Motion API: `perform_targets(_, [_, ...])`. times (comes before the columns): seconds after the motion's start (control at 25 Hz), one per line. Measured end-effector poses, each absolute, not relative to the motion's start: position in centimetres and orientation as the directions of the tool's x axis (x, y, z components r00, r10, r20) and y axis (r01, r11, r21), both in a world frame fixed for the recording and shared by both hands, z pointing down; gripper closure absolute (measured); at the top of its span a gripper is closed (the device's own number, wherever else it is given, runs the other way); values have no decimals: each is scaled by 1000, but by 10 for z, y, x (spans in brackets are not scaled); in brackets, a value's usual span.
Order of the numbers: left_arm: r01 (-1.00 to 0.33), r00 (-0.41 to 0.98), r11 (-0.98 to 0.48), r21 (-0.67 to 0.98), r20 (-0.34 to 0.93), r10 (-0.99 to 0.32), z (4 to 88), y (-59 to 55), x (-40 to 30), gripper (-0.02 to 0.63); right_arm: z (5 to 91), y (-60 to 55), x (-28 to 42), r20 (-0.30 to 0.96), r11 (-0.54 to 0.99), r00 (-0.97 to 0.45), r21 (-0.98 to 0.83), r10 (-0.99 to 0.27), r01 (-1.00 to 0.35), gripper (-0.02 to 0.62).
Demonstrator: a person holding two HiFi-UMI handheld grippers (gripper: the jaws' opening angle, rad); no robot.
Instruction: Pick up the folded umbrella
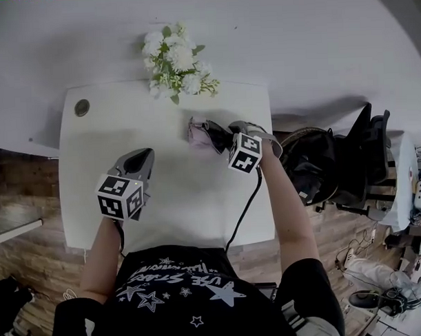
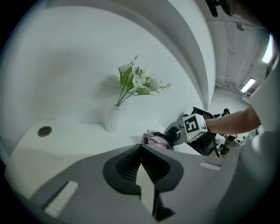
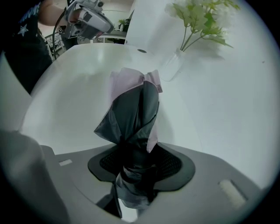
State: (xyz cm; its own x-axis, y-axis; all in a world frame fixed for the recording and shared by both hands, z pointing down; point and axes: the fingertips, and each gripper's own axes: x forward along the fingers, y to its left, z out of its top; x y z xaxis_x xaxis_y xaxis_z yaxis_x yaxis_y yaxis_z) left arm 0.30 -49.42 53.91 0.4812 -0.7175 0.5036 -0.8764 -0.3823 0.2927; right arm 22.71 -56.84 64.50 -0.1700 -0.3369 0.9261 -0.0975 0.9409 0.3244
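The folded umbrella (image 1: 204, 134), dark grey with pale pink fabric at its far end, lies on the white table (image 1: 170, 206) near the back right. My right gripper (image 1: 222, 136) points steeply down at it. In the right gripper view the umbrella (image 3: 131, 105) runs between the jaws, and the right gripper (image 3: 134, 170) is shut on its narrow dark end. My left gripper (image 1: 145, 158) hovers over the table's left middle, shut and holding nothing, well apart from the umbrella. From the left gripper view, the umbrella (image 2: 154, 139) and the right gripper (image 2: 174, 134) lie beyond the left gripper (image 2: 141, 149).
A white vase of white flowers (image 1: 174, 62) stands at the table's back edge, just behind the umbrella. A round cable grommet (image 1: 81, 108) sits in the back left corner. A black chair with dark cloth (image 1: 334, 159) stands right of the table. A cable (image 1: 245, 204) trails from the right gripper.
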Motion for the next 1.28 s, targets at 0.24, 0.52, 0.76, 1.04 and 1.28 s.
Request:
perform_targets(0.24, [-873, 487, -397, 284, 484, -727, 527, -483, -7, 603, 625, -547, 216, 898, 915, -178, 385, -402, -120, 365])
perform_targets(0.52, [-849, 529, -453, 274, 442, -725, 509, -471, -8, 603, 588, -529, 202, 841, 861, -195, 474, -504, -184, 366])
perform_targets(0.76, [-825, 564, -501, 260, 415, -714, 496, -455, -16, 603, 554, -505, 190, 782, 799, -197, 538, -592, -269, 367])
perform_targets(1.04, [-779, 625, -574, 253, 384, -680, 484, -432, -30, 603, 520, -462, 170, 708, 706, -195, 557, -679, -438, 366])
perform_targets(1.28, [-700, 706, -671, 242, 373, -602, 483, -414, -22, 603, 497, -425, 160, 637, 572, -172, 498, -751, -652, 365])
